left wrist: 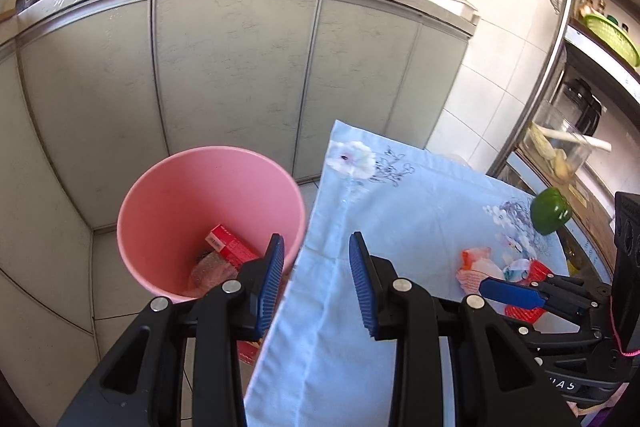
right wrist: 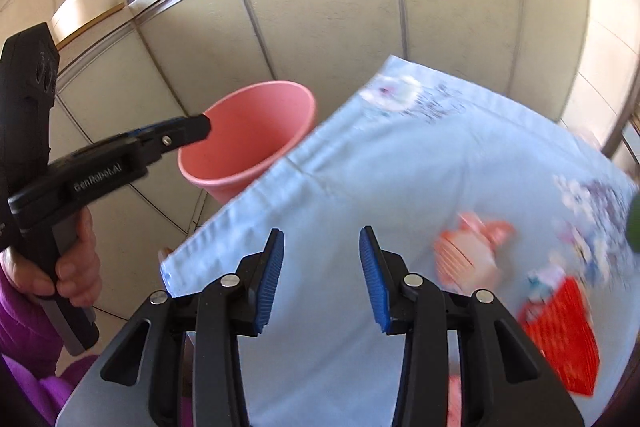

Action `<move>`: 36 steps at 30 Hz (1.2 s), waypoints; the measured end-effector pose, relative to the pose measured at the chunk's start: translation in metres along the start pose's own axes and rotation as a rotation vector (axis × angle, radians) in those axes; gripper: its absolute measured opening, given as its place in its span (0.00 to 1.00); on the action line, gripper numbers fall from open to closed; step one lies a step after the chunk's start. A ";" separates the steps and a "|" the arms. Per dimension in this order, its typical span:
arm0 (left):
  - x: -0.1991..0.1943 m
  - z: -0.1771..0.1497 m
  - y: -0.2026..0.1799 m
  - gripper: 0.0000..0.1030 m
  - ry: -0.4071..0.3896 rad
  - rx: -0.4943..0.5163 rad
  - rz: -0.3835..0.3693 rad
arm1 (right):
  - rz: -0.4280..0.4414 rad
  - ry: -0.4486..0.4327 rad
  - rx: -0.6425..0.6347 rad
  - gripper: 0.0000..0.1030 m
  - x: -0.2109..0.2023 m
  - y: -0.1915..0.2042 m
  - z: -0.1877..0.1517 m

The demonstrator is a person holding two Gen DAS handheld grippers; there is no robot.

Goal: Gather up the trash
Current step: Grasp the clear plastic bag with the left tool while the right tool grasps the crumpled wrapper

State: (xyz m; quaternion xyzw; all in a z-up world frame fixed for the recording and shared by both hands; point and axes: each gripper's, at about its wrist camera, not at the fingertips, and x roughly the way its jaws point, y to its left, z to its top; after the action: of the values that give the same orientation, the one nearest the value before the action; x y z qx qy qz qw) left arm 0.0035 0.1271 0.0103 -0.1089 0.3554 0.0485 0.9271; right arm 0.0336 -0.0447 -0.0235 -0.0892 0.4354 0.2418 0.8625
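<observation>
Between pickups: both tools empty, wrappers waiting on the cloth-covered worktop.

Left tool [left wrist: 316, 267] held over the gap between pink bin [left wrist: 168, 187] and worktop [left wrist: 360, 327], jaws partly apart, nothing between them. Right tool [right wrist: 322, 273] above the pale blue cloth, jaws likewise partly apart and empty. Red box [left wrist: 229, 243] and a clear wrapper already lying in the bin on the floor. Remaining trash on the cloth to the right: orange-and-white wrapper [right wrist: 468, 251] and red packet [right wrist: 560, 335]. Green pepper [left wrist: 550, 211] near the far edge. Next move, likely: lowering the right tool onto the nearest wrapper, pinching, then carrying to the bin.
</observation>
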 end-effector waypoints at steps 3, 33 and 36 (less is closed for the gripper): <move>-0.001 -0.001 -0.011 0.32 0.002 0.014 -0.013 | -0.012 0.006 0.029 0.39 -0.009 -0.013 -0.015; 0.051 -0.028 -0.125 0.32 0.233 0.175 -0.231 | -0.142 -0.013 0.339 0.39 -0.049 -0.146 -0.096; 0.061 -0.027 -0.134 0.38 0.280 0.144 -0.274 | -0.119 -0.022 0.353 0.39 -0.054 -0.149 -0.098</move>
State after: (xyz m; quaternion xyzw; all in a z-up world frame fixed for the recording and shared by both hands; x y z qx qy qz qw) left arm 0.0536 -0.0084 -0.0274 -0.0952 0.4654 -0.1192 0.8718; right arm 0.0106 -0.2281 -0.0490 0.0408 0.4555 0.1111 0.8823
